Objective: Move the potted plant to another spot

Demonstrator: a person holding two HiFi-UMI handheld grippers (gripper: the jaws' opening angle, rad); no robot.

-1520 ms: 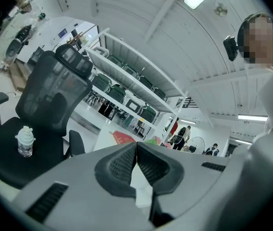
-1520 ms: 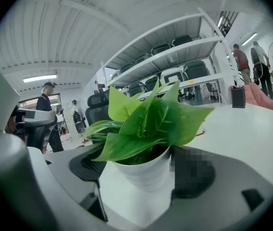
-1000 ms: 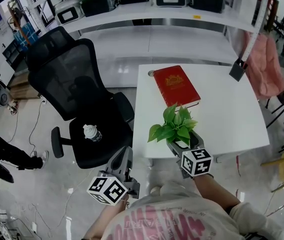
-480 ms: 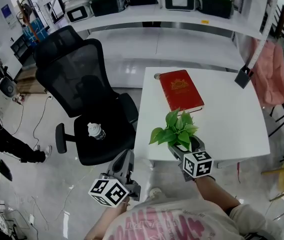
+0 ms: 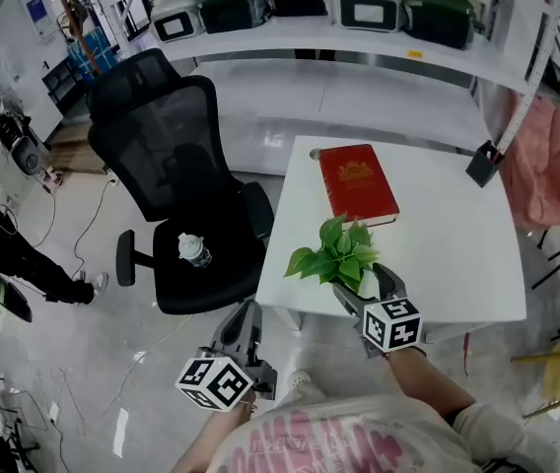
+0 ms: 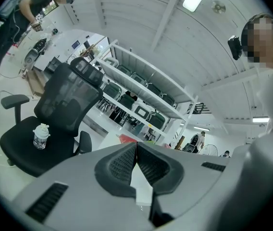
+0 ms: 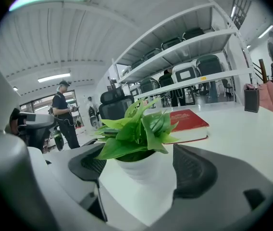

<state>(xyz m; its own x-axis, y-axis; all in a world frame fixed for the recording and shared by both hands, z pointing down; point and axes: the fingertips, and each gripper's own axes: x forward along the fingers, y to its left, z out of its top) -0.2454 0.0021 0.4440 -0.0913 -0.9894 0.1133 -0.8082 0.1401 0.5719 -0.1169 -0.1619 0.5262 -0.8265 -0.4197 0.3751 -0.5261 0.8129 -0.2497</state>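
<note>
- While the right tongs (image 5: 361, 282) (image 7: 143, 170) stand wide apart, both of their pads press on the white pot of the potted plant (image 5: 334, 254) (image 7: 136, 129), one pad on each side.
- The potted plant is over the near left part of the white counter (image 5: 438, 254), close to the near edge.
- The bottom of the pot is hidden, so I cannot tell if it touches the counter.
- Its green leaves stick up above the tongs.
- A red book (image 5: 357, 182) (image 7: 189, 119) lies flat on the counter behind the plant, apart from it.
- The left tongs (image 5: 248, 310) (image 6: 136, 146) are off the counter, down at its near left, above the floor.
- Their two pads meet at the tips, and nothing is between them.
- A black chair (image 5: 176, 166) (image 6: 64, 100) stands on the floor just beside the left edge of the counter.
- A small bottle (image 5: 193, 249) (image 6: 40, 136) stands upright on the chair seat.
</note>
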